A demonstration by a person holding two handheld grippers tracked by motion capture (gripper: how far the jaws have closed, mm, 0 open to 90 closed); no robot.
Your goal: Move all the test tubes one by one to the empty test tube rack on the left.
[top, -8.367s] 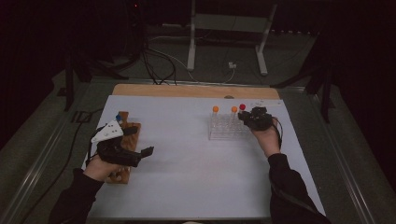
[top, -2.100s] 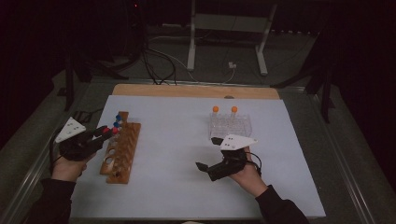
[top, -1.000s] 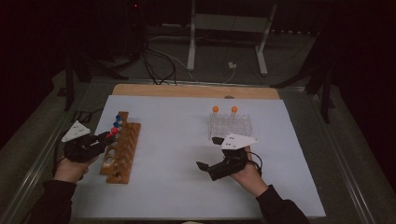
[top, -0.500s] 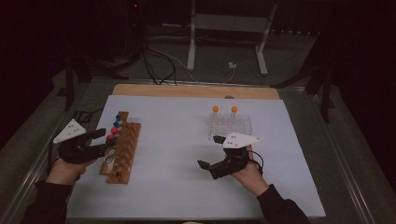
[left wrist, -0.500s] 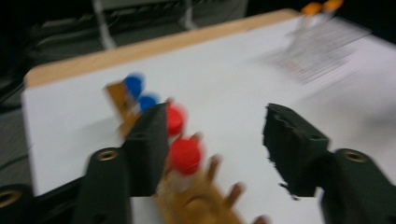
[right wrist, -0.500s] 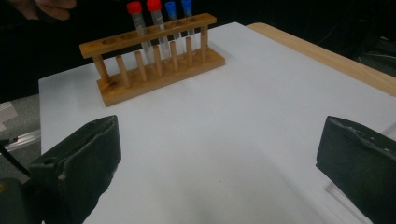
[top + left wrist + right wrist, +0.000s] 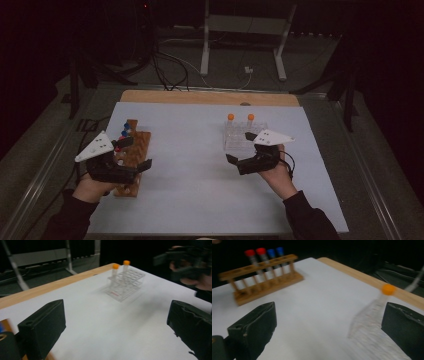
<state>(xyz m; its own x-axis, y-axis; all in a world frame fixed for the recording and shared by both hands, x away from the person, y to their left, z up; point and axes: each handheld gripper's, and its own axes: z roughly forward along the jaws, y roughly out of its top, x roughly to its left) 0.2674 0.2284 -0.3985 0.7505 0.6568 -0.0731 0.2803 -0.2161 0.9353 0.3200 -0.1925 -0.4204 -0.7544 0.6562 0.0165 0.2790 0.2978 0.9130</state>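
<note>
Two grippers: both empty.
Left gripper [image 7: 134, 154]: jaws just opened wide, above wooden rack [image 7: 135, 150], left.
Right gripper [image 7: 240, 151]: jaws wide apart, near clear rack [image 7: 237, 137], right.

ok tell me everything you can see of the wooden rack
The wooden rack is a long light-brown stand: a top rail with holes, a base board and thin posts between. It stands upright on the white sheet at the table's left side. At one end it holds four capped tubes, two red and two blue; the other holes look empty. In the high view the left claw hovers over its near half, jaws wide, nothing between them; whether it touches the rack is unclear.
</note>
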